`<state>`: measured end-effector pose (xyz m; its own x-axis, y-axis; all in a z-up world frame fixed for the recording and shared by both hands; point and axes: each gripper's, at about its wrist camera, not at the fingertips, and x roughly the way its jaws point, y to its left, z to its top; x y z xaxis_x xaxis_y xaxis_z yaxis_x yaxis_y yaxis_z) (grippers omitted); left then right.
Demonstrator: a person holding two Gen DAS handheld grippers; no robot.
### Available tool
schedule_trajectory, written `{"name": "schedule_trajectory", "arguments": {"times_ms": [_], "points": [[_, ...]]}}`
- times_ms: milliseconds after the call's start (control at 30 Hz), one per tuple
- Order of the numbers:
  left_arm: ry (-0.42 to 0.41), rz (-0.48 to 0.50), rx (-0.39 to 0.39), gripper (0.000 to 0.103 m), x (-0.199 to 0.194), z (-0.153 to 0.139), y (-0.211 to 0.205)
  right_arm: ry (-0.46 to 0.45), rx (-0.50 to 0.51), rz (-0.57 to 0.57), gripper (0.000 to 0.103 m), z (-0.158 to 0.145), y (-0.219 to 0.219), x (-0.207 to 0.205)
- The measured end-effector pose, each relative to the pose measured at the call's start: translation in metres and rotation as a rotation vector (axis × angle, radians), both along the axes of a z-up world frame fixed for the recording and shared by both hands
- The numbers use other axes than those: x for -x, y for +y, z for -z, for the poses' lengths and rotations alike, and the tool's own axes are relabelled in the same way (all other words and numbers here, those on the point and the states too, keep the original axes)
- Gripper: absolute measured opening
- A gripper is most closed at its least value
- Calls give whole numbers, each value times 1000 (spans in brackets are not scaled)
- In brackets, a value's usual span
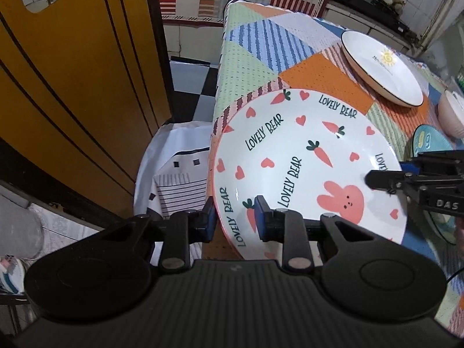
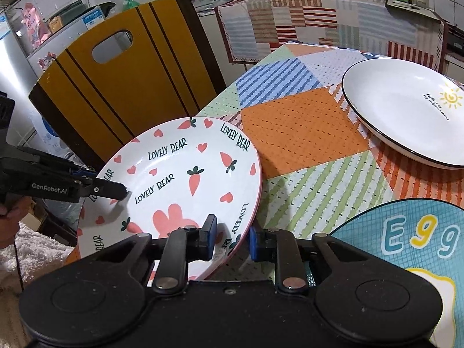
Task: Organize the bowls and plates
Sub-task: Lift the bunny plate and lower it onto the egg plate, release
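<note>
A white "Lovely Bear" plate (image 1: pixel 304 156) with carrots, hearts and a pink rabbit is held tilted over the table's near corner. My left gripper (image 1: pixel 235 217) is shut on its left rim. My right gripper (image 2: pixel 230 239) is shut on the opposite rim; the plate also shows in the right wrist view (image 2: pixel 179 174). The right gripper shows in the left wrist view (image 1: pixel 385 178), the left one in the right wrist view (image 2: pixel 116 188). A white plate with a sun drawing (image 1: pixel 382 66) (image 2: pixel 406 110) lies further back on the table.
A blue "Egg" plate (image 2: pixel 411 246) (image 1: pixel 429 142) lies at the near right. A pale bowl (image 1: pixel 451 113) stands by the right edge. The patchwork tablecloth (image 2: pixel 301 133) covers the table. A yellow chair back (image 2: pixel 121 81) stands to the left, white bags (image 1: pixel 174 168) below it.
</note>
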<state>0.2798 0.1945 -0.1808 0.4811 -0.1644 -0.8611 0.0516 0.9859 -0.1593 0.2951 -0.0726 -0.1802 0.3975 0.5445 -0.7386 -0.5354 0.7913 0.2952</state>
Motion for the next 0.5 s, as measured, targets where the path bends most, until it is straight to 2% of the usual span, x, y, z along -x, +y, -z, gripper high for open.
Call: {"name": "schedule_trajectory", "arguments": {"times_ms": [167, 300, 500], "points": [[-13, 8, 12, 25, 14, -17, -6, -18, -4, -60, 24, -12, -6, 12], [-16, -12, 56, 26, 26, -37, -16, -43, -3, -70, 24, -34, -17, 27], [-48, 20, 95, 26, 33, -67, -52, -96, 1, -41, 24, -66, -51, 48]]}}
